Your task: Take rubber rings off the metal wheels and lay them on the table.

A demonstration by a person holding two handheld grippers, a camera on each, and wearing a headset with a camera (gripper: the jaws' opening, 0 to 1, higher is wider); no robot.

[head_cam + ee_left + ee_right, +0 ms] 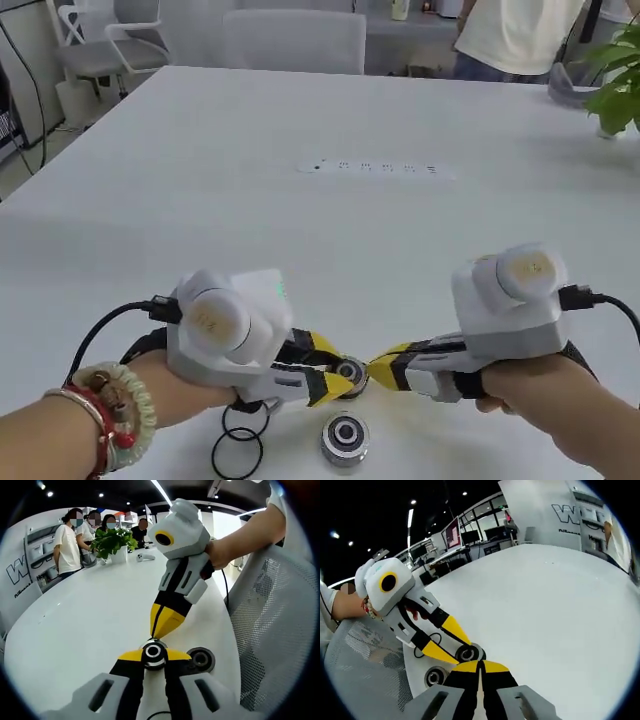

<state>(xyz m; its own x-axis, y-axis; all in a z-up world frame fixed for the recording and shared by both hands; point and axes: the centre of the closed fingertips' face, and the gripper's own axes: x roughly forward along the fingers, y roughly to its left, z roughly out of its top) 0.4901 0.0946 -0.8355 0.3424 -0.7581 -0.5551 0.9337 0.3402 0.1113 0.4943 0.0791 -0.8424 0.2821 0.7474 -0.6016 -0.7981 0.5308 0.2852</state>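
Note:
My left gripper (338, 377) is shut on a small metal wheel (351, 372), held just above the white table (330, 230). In the left gripper view the wheel (153, 652) sits between the yellow jaws. My right gripper (373, 371) comes in from the right, jaws shut, its tips touching that wheel's rim (468, 653). Whether it pinches a rubber ring is hidden. A second metal wheel (345, 440) lies on the table near the front edge. Two black rubber rings (238, 452) lie flat to its left, under my left gripper.
A white power strip (378, 168) lies across the middle of the table. A potted plant (615, 85) stands at the far right, and a person (510, 35) stands behind the far edge. Office chairs (295, 40) line the back.

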